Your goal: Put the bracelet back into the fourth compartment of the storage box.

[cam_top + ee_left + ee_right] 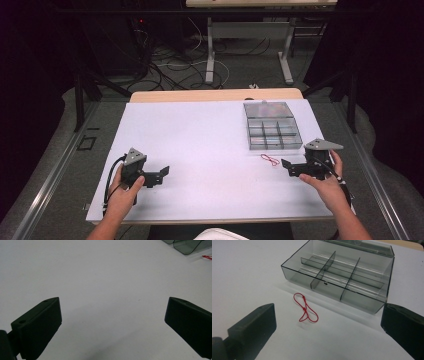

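On the table (pixel 200 145), covered by a white sheet, all items lie toward the person's right; the left half carries the left gripper alone. Clear compartment box (pixel 272 131): sits at the far right of the sheet, lid folded back behind it, compartments divided by smoky partitions; in the right gripper view the box (pixel 342 277) stands just beyond the red cord. Left gripper (pixel 161 176): held in the left hand (pixel 122 197) near the front left edge, jaws spread wide, nothing between them; the left gripper view confirms bare sheet between the pads. Right gripper (pixel 289 168): held in the right hand (pixel 327 185), jaws released and wide apart, pointing toward the cord, not touching it. Red cord (pixel 270 159): a thin knotted loop, flat on the sheet just in front of the box, near the right gripper's jaws; seen between them at (pixel 305 308).
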`<state>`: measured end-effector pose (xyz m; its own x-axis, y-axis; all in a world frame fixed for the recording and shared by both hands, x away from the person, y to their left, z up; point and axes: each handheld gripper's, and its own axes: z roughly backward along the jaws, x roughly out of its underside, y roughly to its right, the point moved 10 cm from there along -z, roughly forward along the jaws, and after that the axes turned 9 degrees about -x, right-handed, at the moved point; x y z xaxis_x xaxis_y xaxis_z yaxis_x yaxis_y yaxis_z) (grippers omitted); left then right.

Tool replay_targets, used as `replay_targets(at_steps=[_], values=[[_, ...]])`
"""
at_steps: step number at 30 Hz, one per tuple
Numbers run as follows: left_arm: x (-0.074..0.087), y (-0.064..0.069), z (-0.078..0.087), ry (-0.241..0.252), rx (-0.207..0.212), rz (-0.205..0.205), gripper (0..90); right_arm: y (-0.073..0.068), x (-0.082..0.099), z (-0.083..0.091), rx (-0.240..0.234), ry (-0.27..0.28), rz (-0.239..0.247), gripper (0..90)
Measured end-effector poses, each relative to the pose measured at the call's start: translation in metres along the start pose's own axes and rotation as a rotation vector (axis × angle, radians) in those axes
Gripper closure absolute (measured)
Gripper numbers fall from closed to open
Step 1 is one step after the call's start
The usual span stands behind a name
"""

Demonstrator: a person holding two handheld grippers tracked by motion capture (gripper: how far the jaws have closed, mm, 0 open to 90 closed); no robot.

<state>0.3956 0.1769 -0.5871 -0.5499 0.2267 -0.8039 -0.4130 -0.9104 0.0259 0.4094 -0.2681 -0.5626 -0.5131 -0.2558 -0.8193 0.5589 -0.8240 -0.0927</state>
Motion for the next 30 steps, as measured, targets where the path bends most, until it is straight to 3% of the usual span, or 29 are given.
replay_targets(at_steps=[1, 2, 7, 16, 26, 30], values=[[0.0, 0.0, 0.0, 0.003, 0.0, -0.001, 1.0, 0.0, 0.0, 0.0, 0.0, 0.0, 0.0, 0.0], [0.0, 0.0, 0.0, 0.003, -0.001, 0.0, 1.0, -0.001, -0.002, -0.003, -0.004, -0.011, 0.031, 0.0], [0.001, -0.001, 0.001, 0.003, -0.005, -0.002, 1.0, -0.004, -0.007, -0.008, -0.017, -0.029, 0.048, 0.0], [0.002, -0.003, 0.002, 0.001, -0.013, -0.006, 1.0, -0.006, -0.018, -0.021, -0.024, -0.102, 0.121, 1.7], [0.002, -0.002, 0.002, 0.005, -0.012, -0.002, 1.0, -0.003, -0.02, -0.028, -0.016, -0.162, 0.165, 7.5], [0.001, -0.003, 0.001, 0.016, -0.023, -0.005, 1.0, -0.002, -0.017, -0.031, -0.034, -0.19, 0.166, 11.2]])
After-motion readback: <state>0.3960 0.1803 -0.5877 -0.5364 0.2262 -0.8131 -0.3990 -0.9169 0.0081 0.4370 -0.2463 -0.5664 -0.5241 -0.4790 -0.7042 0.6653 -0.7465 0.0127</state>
